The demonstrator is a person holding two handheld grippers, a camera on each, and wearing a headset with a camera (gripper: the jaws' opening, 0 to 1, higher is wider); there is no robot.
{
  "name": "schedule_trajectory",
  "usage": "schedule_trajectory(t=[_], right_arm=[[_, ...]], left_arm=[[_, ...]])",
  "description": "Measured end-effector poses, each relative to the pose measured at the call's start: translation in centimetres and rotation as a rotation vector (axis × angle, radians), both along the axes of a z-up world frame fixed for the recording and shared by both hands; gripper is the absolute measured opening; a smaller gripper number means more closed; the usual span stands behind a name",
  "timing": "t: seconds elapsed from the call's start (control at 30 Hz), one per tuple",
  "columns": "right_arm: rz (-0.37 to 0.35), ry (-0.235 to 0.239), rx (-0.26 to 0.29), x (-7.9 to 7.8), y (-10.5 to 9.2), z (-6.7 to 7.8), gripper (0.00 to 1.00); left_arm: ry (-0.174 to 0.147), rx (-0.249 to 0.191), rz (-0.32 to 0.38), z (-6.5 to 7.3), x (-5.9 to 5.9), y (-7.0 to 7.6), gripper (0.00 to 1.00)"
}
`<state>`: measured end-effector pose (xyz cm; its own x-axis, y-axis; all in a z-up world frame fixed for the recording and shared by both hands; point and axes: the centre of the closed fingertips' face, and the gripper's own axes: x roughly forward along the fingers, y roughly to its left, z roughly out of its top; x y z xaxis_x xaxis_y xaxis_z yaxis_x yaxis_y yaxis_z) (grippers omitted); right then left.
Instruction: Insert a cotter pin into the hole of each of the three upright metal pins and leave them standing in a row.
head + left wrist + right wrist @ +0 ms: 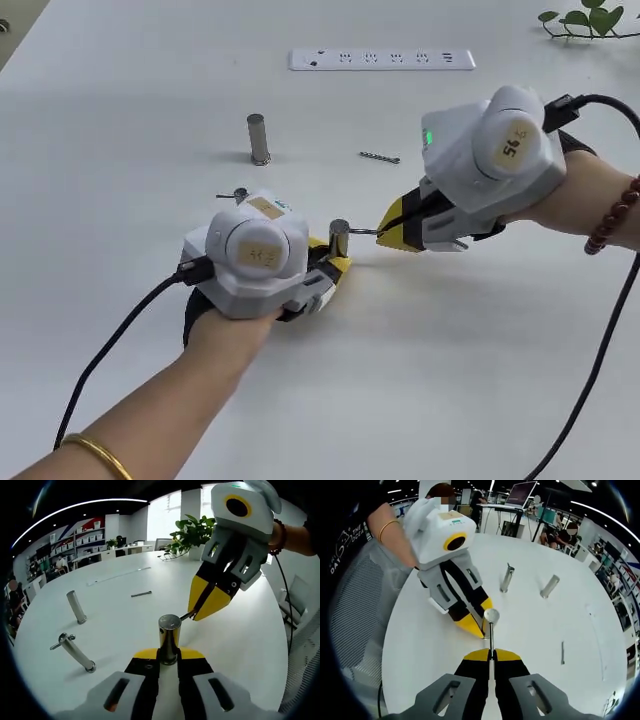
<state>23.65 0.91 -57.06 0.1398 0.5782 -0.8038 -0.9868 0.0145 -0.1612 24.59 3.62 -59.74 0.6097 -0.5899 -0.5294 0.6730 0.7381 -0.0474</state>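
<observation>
The left gripper [330,264] is clamped low on an upright pin [339,238], with the pin's head standing clear above the jaws. The right gripper [392,228], just beside it, pinches a cotter [366,231] between closed jaws, and the cotter's free end meets the pin near its top. Just beyond the left gripper a second pin [240,194] has a cotter through its head. Farther out a third pin [258,138] stands bare on the table [420,340]. Beyond the right gripper lies a spare cotter [380,157], then a power strip [382,60]
</observation>
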Motion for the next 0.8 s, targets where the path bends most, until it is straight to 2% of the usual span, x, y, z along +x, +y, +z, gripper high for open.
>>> schedule_trajectory(t=[0.57, 0.63, 0.67, 0.8], right_arm=[[-0.023, 0.027, 0.005, -0.3, 0.2, 0.2, 0.0], [-0.007, 0.038, 0.029, -0.5, 0.3, 0.4, 0.0], [-0.015, 0.077, 0.07, -0.9, 0.9, 0.6, 0.0], [-0.018, 0.068, 0.061, -0.6, 1.2, 0.7, 0.0]], left_arm=[[0.004, 0.008, 0.017, -0.3, 0.0, 0.1, 0.11], [0.003, 0.009, 0.017, -0.3, 0.0, 0.1, 0.11], [0.001, 0.012, 0.01, -0.3, 0.0, 0.1, 0.11], [-0.001, 0.015, 0.014, -0.4, 0.0, 0.0, 0.11]])
